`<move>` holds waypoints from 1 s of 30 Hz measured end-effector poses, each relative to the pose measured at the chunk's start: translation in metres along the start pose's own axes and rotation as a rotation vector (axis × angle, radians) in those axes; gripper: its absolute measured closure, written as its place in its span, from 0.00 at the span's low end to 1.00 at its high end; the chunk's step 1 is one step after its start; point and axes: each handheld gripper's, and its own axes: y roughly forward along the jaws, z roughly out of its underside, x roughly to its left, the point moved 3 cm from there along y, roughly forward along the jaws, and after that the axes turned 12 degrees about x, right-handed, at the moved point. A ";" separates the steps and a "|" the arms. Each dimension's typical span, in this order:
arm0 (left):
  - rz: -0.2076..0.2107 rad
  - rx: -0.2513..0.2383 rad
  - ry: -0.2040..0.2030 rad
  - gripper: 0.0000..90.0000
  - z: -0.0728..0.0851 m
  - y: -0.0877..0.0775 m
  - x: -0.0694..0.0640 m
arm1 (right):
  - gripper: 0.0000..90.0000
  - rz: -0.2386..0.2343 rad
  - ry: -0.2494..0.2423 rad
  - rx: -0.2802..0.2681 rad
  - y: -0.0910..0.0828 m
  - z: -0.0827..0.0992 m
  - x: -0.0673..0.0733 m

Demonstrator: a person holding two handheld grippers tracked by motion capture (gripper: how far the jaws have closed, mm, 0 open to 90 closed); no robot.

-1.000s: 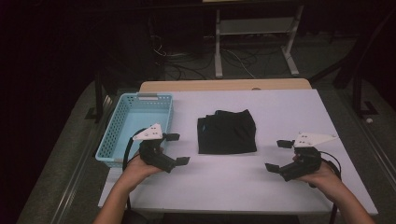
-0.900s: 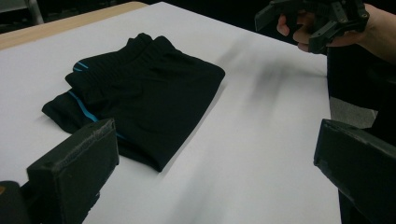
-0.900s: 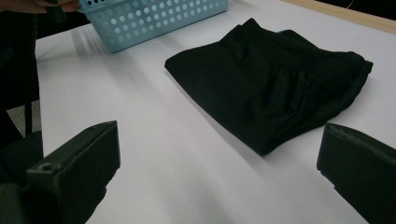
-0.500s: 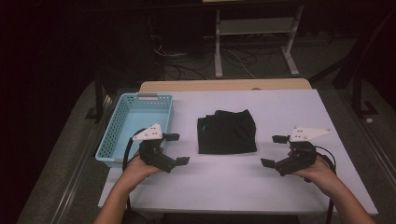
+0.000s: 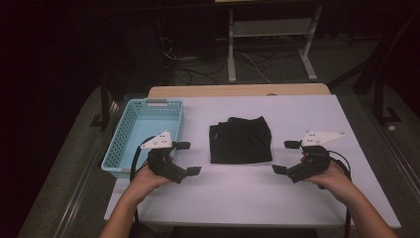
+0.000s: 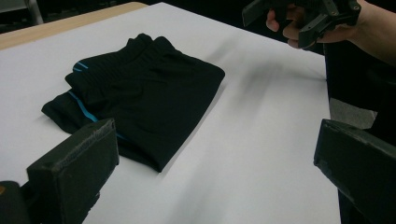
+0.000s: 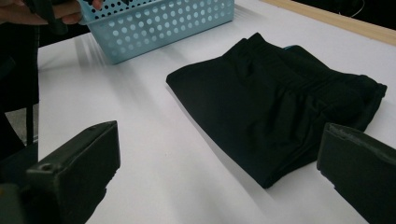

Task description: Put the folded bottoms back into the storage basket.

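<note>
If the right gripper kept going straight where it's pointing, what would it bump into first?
Most likely the folded black shorts. The right gripper is open, its fingers aimed across bare table at them. The blue basket lies farther off to one side.

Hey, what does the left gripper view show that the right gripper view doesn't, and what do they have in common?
The left gripper view alone shows thin blue stripes on the folded black fabric garment, plus the right gripper held in a hand. The right gripper view alone shows the light blue perforated plastic basket. Both share the garment lying flat on the white table, framed by each camera's own two black jaws standing wide apart, so both grippers are open and hold nothing.
</note>
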 end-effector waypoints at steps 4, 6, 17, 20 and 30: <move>0.000 0.002 0.000 0.00 0.000 0.000 0.000 | 0.00 -0.006 -0.010 -0.002 0.003 -0.006 0.000; 0.001 0.001 -0.001 0.00 0.000 0.000 0.000 | 0.00 -0.007 -0.011 -0.001 0.003 -0.007 0.000; 0.002 0.005 0.000 0.00 0.000 0.000 0.000 | 0.00 -0.023 -0.026 0.005 0.014 -0.018 -0.002; 0.003 0.006 0.001 0.00 0.000 0.000 0.000 | 0.00 -0.025 -0.026 0.004 0.016 -0.020 -0.002; 0.004 0.004 -0.002 0.00 0.000 0.000 0.000 | 0.00 -0.036 -0.039 0.005 0.023 -0.031 -0.003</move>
